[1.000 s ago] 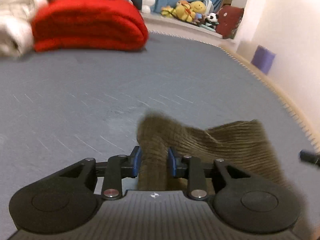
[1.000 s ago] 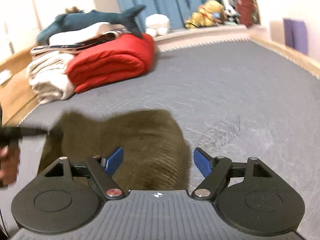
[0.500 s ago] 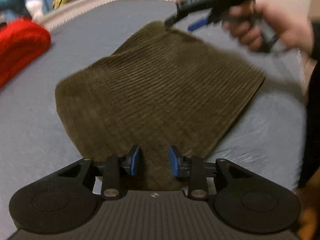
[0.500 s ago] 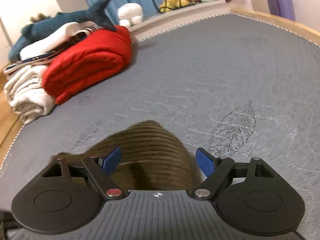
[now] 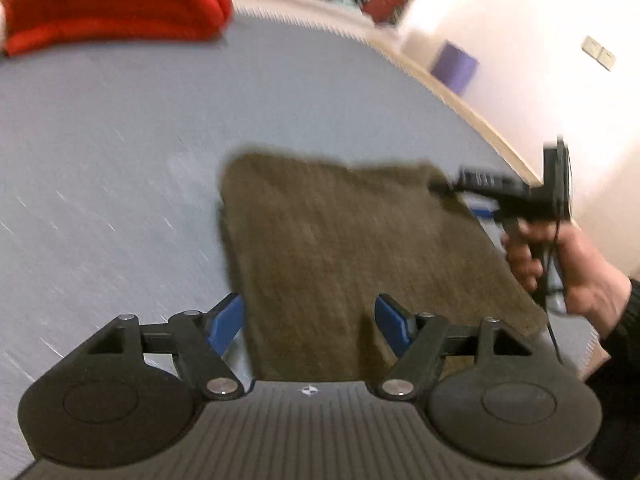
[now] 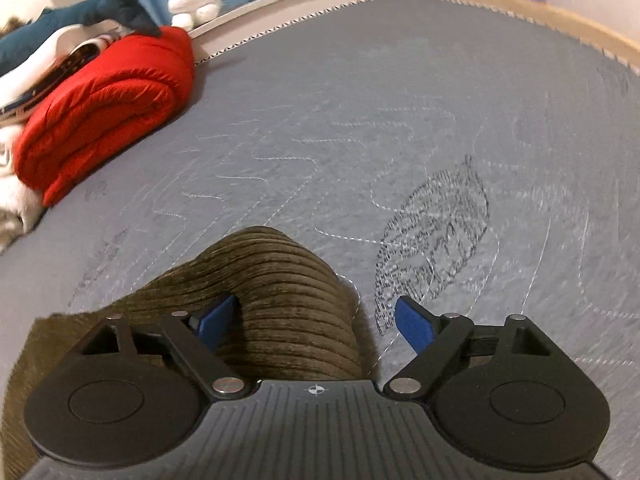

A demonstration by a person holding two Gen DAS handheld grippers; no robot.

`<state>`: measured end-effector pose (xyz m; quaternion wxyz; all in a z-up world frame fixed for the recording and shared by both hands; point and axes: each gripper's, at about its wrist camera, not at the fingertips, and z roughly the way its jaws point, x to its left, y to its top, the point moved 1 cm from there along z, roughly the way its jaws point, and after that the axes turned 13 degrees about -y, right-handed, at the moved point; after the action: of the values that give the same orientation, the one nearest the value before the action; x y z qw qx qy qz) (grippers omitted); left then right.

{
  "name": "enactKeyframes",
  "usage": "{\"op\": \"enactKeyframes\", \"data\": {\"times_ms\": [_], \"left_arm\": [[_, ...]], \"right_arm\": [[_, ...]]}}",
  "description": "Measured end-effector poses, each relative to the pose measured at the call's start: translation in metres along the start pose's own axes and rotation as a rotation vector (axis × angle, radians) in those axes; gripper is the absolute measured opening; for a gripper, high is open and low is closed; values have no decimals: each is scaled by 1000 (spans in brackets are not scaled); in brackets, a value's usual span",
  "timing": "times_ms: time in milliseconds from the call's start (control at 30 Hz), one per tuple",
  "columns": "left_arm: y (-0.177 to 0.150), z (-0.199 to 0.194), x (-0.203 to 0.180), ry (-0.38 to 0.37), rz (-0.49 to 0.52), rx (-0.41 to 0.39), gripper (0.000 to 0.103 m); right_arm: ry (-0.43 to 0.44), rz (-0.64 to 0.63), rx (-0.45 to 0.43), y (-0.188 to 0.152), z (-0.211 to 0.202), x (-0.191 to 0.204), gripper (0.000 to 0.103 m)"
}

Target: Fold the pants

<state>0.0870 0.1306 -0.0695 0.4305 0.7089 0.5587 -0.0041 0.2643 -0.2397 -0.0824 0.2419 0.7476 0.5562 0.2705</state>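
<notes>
We've got the olive-brown corduroy pants (image 5: pixel 352 256) lying folded on the grey quilted mattress (image 5: pixel 120 152). Our left gripper (image 5: pixel 310 322) has just been opening its jaws, cloth between them but let go. Right gripper (image 6: pixel 316 322) is spread wide too, a raised fold between its jaws, not pinched.

left gripper (image 5: pixel 308 318) pointed forward and down, blue pads (image 5: pixel 226 320) set wide apart; jaws had just been opening, cloth lay between the pads but neither pad pressed it. right gripper (image 6: pixel 316 322) also angled downward, its blue pads (image 6: pixel 414 322) spread wide, jaws had been opening a little further; a fold of cloth sat against the left pad, the right pad stood clear. in the left wrist view, right hand (image 5: pixel 560 264) wrapped the right gripper's handle, fingers curled, dark sleeve (image 5: pixel 622 328) at the wrist.
</notes>
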Motion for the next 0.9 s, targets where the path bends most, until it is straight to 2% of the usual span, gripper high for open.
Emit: {"op": "enactKeyframes", "data": {"times_ms": [67,100,200,267,367,467,500,533,567,600,633,667,733,800,833,900], "left_arm": [[-9,18,0,20,14,84,77],[-10,23,2,11,8,100,77],[-7,20,-1,3,27,92,63],[-8,11,-8,-1,54,85,44],[-5,-2,-13,-35,82,67,29],[-4,-19,-23,-148,92,25,24],[-7,-19,-24,-148,109,41,24],[-11,-12,-25,-108,137,75,26],[-18,-1,-23,-22,174,119,36],[-22,7,-20,38,182,145,41],[-23,11,-15,70,166,149,49],[-20,9,-13,71,140,131,56],[-12,-2,-10,63,93,55,59],[-4,-12,-7,68,43,-27,74],[-1,-14,-5,65,7,-55,85],[2,-9,1,43,-56,-67,86]], "right_arm": [[-7,-6,-12,0,-5,1,87],[-14,-15,-21,0,-10,3,87],[-17,-75,-24,-3,-23,8,88],[-24,-152,-40,-9,-36,9,90],[-2,-200,-26,-20,-52,2,91],[59,-211,20,-31,-71,-12,92],[88,-210,40,-35,-78,-18,92],[114,-208,58,-38,-84,-24,93],[145,-209,84,-43,-89,-29,95],[170,-214,112,-47,-94,-33,96],[191,-220,140,-51,-96,-37,97],[210,-229,171,-56,-97,-39,98],[223,-247,221,-67,-96,-42,100],[218,-247,241,-73,-94,-44,101],[221,-231,251,-75,-92,-45,101],[253,-191,281,-77,-87,-47,101]]}}
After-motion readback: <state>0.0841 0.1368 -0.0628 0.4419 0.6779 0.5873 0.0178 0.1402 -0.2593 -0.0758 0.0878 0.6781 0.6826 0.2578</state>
